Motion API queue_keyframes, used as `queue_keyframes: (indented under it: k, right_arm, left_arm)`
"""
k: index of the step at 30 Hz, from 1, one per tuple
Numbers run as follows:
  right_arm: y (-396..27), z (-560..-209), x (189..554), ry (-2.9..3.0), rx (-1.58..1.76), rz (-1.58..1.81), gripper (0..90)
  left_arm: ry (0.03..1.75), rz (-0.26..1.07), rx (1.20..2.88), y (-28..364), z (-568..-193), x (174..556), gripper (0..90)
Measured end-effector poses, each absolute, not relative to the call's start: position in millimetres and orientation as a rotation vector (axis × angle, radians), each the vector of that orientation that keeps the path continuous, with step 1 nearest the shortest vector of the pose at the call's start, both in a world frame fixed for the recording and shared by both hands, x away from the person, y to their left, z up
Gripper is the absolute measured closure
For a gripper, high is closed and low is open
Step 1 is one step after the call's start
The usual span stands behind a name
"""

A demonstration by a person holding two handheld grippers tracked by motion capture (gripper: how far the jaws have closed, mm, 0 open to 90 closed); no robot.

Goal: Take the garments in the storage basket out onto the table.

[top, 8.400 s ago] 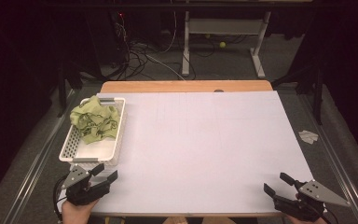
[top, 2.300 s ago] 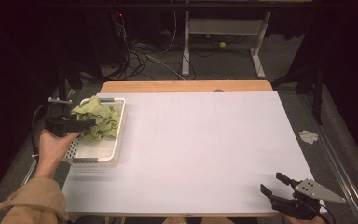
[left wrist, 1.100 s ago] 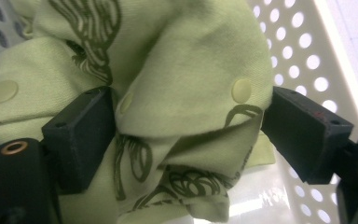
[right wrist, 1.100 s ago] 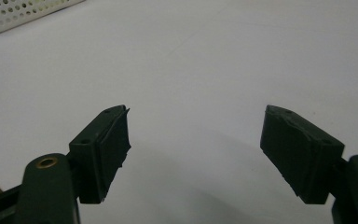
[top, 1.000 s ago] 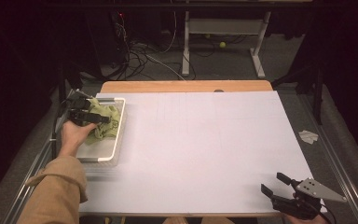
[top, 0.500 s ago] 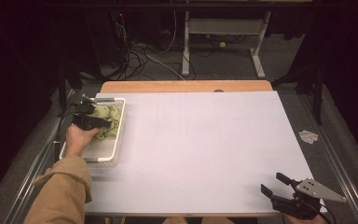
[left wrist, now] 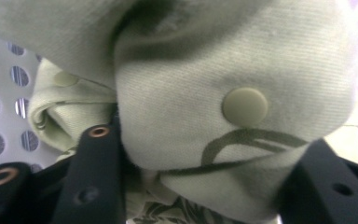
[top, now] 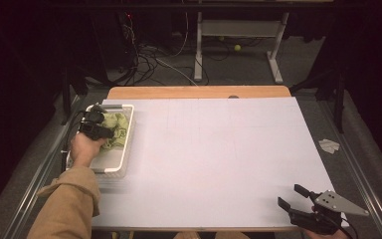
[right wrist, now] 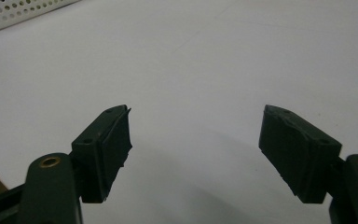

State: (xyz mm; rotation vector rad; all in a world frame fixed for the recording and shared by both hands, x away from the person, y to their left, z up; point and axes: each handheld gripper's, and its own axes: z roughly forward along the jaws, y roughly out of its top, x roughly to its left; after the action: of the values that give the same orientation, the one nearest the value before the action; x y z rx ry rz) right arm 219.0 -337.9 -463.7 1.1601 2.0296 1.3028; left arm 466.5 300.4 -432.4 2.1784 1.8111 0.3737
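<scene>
Resting at the near right corner of the bench [top: 219, 159], the right gripper [top: 294, 198] sits low over the white surface with its jaws spread wide and nothing between them; the right gripper view shows bare white bench under the gap and, far off at the top left, a corner of the white basket [right wrist: 23, 11]. Nearer the left edge, a tan sleeve [top: 69, 204] comes up from the bottom and the hand [top: 83, 148] carries the left gripper [top: 98, 130] down into that perforated white basket [top: 110, 168], which stands on the left side of the bench, well apart from the right gripper. Inside lies the pale green cloth [top: 117, 130], crumpled, toward the basket's far end. The left gripper's jaws have just been closing, and in the left gripper view a thick fold of the green cloth [left wrist: 223, 107], bearing a round snap button [left wrist: 244, 106] and a dark curved print, bulges between them; both jaws press against it. The basket's dotted wall shows at the left of that view. Beyond the bench, cables [top: 154, 55] trail over a dark floor beside a metal table frame [top: 238, 35].
</scene>
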Motion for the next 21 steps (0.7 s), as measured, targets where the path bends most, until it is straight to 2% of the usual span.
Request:
queue_keyframes:
  k: [4,7,21]
  right_arm:
    - [-338,-464,220,2.031,1.170,1.301,25.7]
    - [-338,-464,219,2.023,1.171,1.300,26.0]
    - [-337,-463,219,2.028,1.158,1.300,26.7]
  left_arm:
    - [1.808,0.373,2.169,300,-427,465,58.5]
    - [1.793,0.347,2.147,302,-424,463,60.9]
    - [1.666,0.341,2.011,324,-378,433,62.0]
